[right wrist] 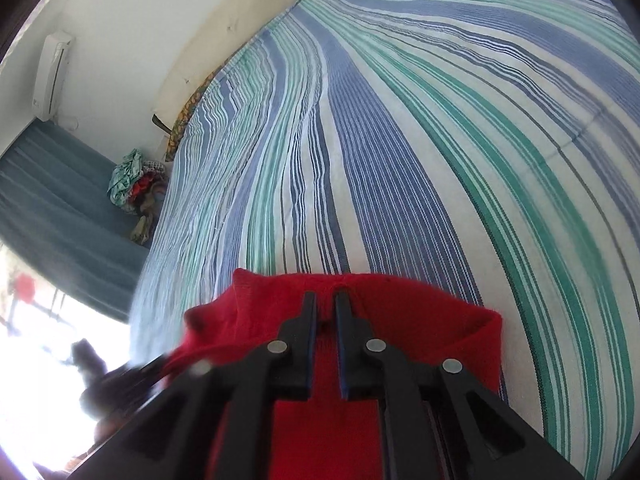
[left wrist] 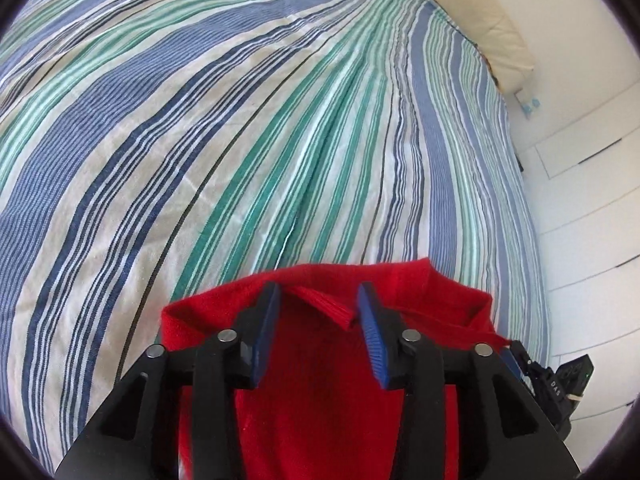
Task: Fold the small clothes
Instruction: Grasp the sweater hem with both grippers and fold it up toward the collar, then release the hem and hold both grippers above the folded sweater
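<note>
On the striped bedspread [left wrist: 280, 128], bare beyond it, the red garment [left wrist: 320, 380] lies under 2 parted grippers, left [left wrist: 320, 296] wider than right [right wrist: 326, 300], neither pinching cloth.

Left gripper [left wrist: 318, 294] points steeply down, its blue-padded fingers [left wrist: 370, 322] spread apart and pressing on nothing; right gripper [right wrist: 325, 300] tilts down less steeply, its jaws narrowly parted with a slim gap

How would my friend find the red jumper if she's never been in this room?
Look for the big bed with the blue, green and white striped cover. On its near edge, right under both grippers, lies the red jumper. It is the only plain bright red thing on all those stripes, with a ribbed collar.
</note>
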### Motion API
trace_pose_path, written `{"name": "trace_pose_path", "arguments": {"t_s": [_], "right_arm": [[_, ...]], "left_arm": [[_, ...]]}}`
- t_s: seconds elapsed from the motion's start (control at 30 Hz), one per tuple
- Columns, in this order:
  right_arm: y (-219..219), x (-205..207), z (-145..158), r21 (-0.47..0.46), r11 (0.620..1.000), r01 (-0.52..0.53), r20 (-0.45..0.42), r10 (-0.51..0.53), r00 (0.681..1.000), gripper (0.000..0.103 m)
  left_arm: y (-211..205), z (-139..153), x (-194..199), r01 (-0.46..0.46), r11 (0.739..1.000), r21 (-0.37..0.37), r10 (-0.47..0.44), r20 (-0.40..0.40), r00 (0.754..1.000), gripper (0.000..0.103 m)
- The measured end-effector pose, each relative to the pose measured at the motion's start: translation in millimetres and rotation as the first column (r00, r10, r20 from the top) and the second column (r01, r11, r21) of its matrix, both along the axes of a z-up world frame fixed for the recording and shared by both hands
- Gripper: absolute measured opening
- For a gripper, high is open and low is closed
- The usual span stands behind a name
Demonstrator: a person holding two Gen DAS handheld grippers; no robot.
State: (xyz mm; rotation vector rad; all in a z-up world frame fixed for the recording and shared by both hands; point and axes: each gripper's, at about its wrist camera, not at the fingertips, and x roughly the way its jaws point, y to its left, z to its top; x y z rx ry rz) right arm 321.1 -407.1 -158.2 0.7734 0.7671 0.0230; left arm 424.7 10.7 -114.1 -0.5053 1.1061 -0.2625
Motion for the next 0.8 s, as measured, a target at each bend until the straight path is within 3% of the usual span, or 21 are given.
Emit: {"name": "trace_pose_path", "arguments": {"t_s": [0.03, 0.07, 0.1, 0.23, 0.37, 0.43, 0.47, 0.53, 0.57, 0.63, 0.73, 0.8], "right_arm": [[-0.8, -1.4, 2.9, -0.006, 1.000, 0.010, 0.003, -0.010, 1.000, 0.037], [-0.5, -4.4, 8.8, -0.019, 1.000, 0.023, 0.016, -0.023, 1.000, 0.055], [-1.7, -8.9, 17.5, -0.034, 0.999, 0.033, 0.042, -0.032, 0.999, 0.059], [5.6, -28.9, 60.8, -0.177, 0.984, -0.021, 0.114, 0.041, 0.993, 0.059], [52.2, -69.5, 88.9, -0.343, 0.916, -0.207, 0.149, 0.271, 0.951, 0.059], [83.4, -94.8, 83.7, -0.404, 0.855, -0.325, 0.124, 0.403, 0.907, 0.059], [97.3, -107.7, 74.7, -0.428, 0.821, -0.378, 0.100, 0.459, 0.883, 0.059], [114.7, -124.8, 46.4, -0.457, 0.762, -0.458, 0.021, 0.524, 0.851, 0.058], [117.1, -125.9, 24.7, -0.467, 0.744, -0.478, -0.050, 0.517, 0.854, 0.058], [104.2, -130.6, -18.4, -0.457, 0.746, -0.485, -0.209, 0.440, 0.873, 0.048], [96.9, -160.6, -3.8, -0.478, 0.780, -0.404, -0.138, 0.388, 0.911, 0.046], [103.5, -178.7, 14.4, -0.496, 0.772, -0.397, -0.098, 0.404, 0.909, 0.048]], "left_arm": [[4.7, 8.8, -2.4, -0.024, 1.000, 0.018, 0.023, 0.029, 0.999, 0.068], [10.8, 18.0, -5.3, -0.047, 0.998, 0.034, 0.045, 0.064, 0.997, 0.075], [16.0, 27.4, -10.5, -0.062, 0.997, 0.044, 0.057, 0.097, 0.994, 0.076], [19.2, 56.6, -48.2, -0.027, 0.995, 0.100, 0.006, 0.200, 0.980, 0.076], [-8.6, 60.9, -121.0, 0.150, 0.963, 0.225, -0.214, 0.295, 0.931, 0.079], [-27.2, 39.1, -149.8, 0.227, 0.921, 0.316, -0.318, 0.274, 0.908, 0.083], [-34.6, 22.8, -156.3, 0.248, 0.899, 0.362, -0.346, 0.238, 0.908, 0.083], [-43.7, -12.3, -154.7, 0.263, 0.872, 0.412, -0.341, 0.125, 0.932, 0.083], [-44.3, -23.6, -153.3, 0.266, 0.865, 0.425, -0.332, 0.088, 0.939, 0.079], [-41.5, -16.1, -164.0, 0.232, 0.861, 0.452, -0.318, 0.122, 0.940, 0.077], [-37.2, 11.6, -190.8, 0.222, 0.877, 0.425, -0.324, 0.183, 0.928, 0.083], [-39.4, 25.3, -215.1, 0.224, 0.863, 0.453, -0.352, 0.220, 0.910, 0.089]]}}
